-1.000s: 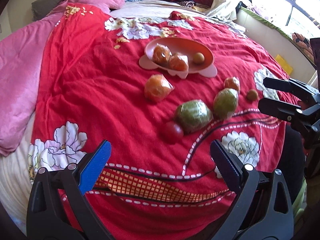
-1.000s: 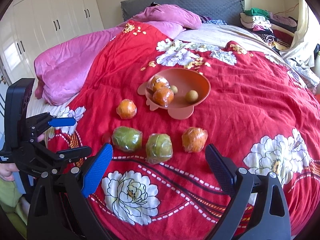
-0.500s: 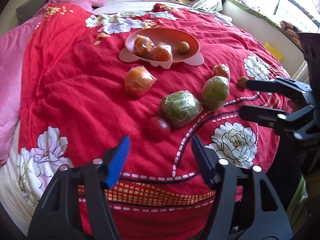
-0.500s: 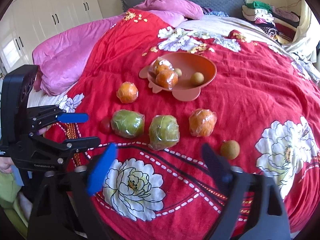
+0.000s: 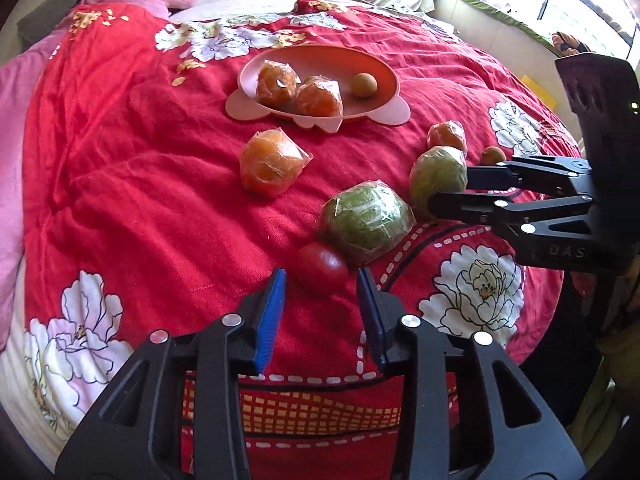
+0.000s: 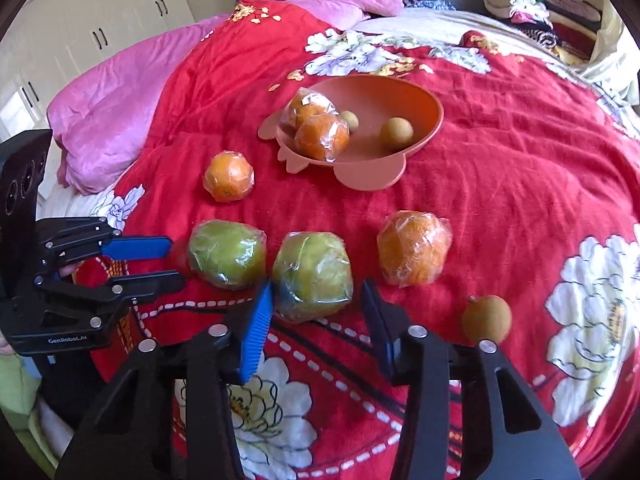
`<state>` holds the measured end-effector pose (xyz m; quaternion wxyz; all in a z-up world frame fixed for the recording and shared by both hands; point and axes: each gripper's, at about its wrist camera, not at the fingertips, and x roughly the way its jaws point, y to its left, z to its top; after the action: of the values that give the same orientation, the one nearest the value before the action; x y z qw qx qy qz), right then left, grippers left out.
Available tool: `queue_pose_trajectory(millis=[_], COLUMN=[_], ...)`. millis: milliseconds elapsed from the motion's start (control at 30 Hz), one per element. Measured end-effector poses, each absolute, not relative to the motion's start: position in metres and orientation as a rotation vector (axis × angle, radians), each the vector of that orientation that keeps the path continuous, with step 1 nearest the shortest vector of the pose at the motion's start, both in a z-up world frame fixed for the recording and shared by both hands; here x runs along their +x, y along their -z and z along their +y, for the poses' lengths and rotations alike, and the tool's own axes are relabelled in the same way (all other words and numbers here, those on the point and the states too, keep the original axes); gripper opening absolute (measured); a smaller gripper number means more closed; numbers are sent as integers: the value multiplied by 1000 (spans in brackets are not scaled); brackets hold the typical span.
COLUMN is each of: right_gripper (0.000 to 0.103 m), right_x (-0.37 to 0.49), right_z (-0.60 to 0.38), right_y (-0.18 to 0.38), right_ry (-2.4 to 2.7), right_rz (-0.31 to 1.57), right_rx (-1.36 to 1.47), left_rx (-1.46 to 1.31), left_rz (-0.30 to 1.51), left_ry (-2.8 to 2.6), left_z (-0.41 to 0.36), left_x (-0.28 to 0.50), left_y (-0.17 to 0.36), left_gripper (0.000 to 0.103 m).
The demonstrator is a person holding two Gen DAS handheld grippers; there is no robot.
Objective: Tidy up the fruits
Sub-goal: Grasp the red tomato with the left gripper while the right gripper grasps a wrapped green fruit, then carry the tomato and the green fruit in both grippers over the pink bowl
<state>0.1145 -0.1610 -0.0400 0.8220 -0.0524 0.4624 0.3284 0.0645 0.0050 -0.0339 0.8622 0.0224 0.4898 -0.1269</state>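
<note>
On the red bedspread point(image 5: 120, 200), treat the pink bowl point(image 6: 400, 92) as your goal: it already holds two wrapped oranges point(image 6: 320, 138) and small brown fruits, so leave room at its open side. Your right claw point(image 6: 316, 290) has just been closing and is half-narrowed around the wrapped green fruit point(image 6: 312, 272) nearest you from the bowl. One pad meets the film, but the other still shows a gap, so nothing is pinched yet. Sink a little deeper before you squeeze, because I expect the wrap to slip. Mind its green twin point(image 6: 228, 254), just beside it and equally far from the bowl. Your left claw point(image 5: 320, 276) has also just been closing and is nearly pressed together, flanking the red tomato point(image 5: 322, 266), the fruit farthest from the bowl, without gripping it. Close gently there, as it probably bruises easily.
</note>
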Motion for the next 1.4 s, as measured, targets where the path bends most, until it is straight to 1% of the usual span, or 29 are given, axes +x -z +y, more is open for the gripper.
queue_pose_trajectory(millis=[167, 467, 700, 1033, 1400], right_gripper=[38, 37, 37, 37, 37], right_x=[119, 128, 130, 129, 133], right_z=[-153, -147, -148, -158, -165], right_y=[43, 45, 43, 33, 11], right_ry=[-712, -723, -723, -717, -722], right_rz=[989, 988, 986, 976, 917], right_rx=[-124, -120, -104, -63, -43], left_rx=[52, 24, -13, -36, -48], left_rz=[1041, 1057, 1056, 1020, 973], left_ry=[290, 339, 361, 358, 324], left_z=[4, 8, 15, 21, 28], left_x=[71, 81, 86, 82, 94], left_y=[38, 45, 46, 32, 7], left_gripper=[26, 26, 21, 21, 21])
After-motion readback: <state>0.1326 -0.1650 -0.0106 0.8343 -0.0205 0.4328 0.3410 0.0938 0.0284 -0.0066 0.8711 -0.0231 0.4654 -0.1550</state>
